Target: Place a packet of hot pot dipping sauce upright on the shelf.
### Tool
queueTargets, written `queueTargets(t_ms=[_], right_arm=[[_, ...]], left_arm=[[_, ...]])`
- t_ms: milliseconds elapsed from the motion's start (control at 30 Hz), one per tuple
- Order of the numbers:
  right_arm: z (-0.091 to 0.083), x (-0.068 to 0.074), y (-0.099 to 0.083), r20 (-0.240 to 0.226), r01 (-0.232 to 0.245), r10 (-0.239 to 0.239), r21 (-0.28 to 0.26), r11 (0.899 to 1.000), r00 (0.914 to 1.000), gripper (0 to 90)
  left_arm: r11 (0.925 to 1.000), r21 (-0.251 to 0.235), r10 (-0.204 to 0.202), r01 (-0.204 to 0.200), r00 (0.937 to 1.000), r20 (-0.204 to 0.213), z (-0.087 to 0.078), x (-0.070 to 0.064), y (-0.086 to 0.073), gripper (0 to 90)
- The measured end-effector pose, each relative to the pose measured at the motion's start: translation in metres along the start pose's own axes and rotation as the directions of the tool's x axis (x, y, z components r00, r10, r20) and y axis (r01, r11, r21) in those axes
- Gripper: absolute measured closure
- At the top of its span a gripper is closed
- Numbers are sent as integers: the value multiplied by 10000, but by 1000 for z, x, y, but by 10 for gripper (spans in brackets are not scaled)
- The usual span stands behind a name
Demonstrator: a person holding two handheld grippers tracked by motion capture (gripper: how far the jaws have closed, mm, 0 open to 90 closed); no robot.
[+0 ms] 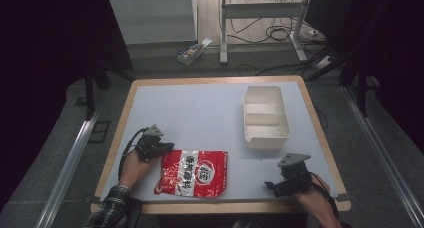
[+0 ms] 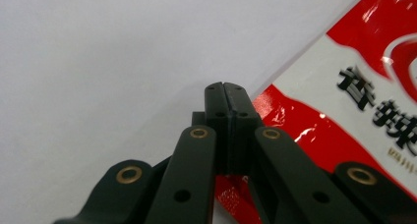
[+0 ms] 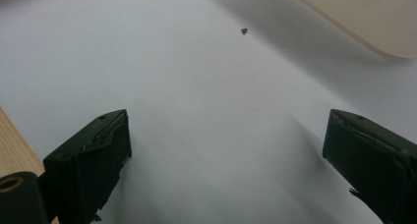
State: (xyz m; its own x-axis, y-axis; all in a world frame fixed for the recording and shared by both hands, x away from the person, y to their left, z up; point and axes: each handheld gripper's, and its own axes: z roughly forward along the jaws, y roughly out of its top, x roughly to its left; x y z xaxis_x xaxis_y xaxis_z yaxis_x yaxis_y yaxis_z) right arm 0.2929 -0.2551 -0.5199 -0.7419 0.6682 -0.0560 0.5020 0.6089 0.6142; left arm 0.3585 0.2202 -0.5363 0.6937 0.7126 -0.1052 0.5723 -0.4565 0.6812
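red-and-white snack bag (image 1: 192, 173): flat on tabletop (image 1: 200, 113), near front edge; likely light, crinkly, slippery film; best pinched at a seam edge; left gripper (image 2: 223, 89) jaws closed at its corner; right gripper (image 3: 226, 150) wide, empty; white divided container (image 1: 265, 116) beyond.

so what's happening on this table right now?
A person holds a gripper in each hand at the table. The left gripper sits at the left edge of a red and white snack bag, jaws closed; whether they pinch the bag is unclear. The right gripper rests open on the mat, near a white divided bin.
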Motion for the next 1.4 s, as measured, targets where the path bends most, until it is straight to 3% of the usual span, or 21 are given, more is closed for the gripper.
queueTargets(t_ms=[167, 200, 333, 1000, 1400], right_arm=[[0, 1, 0, -8, 31, -31, 24, 10000, 10000, 44], [0, 1, 0, -3, 55, -55, 29, 10000, 10000, 43], [0, 1, -1, -35, 67, -67, 34, 10000, 10000, 44], [-1, 4, 1, -127, 192, -194, -94, 9998, 9997, 43], [-5, 3, 3, -128, 145, -149, -331, 9993, 9998, 39]], left_arm=[[9997, 125, -199, 195, 9993, 329, 0, 4, -5, 900], [9994, 93, -349, 345, 9979, 555, -3, 6, -8, 900], [9984, 26, -568, 568, 9960, 695, -7, 6, -13, 900], [9973, 262, -691, 684, 9972, 301, -25, -16, -31, 900], [9986, 16, -538, 538, 9982, 249, -27, -15, -32, 887]])
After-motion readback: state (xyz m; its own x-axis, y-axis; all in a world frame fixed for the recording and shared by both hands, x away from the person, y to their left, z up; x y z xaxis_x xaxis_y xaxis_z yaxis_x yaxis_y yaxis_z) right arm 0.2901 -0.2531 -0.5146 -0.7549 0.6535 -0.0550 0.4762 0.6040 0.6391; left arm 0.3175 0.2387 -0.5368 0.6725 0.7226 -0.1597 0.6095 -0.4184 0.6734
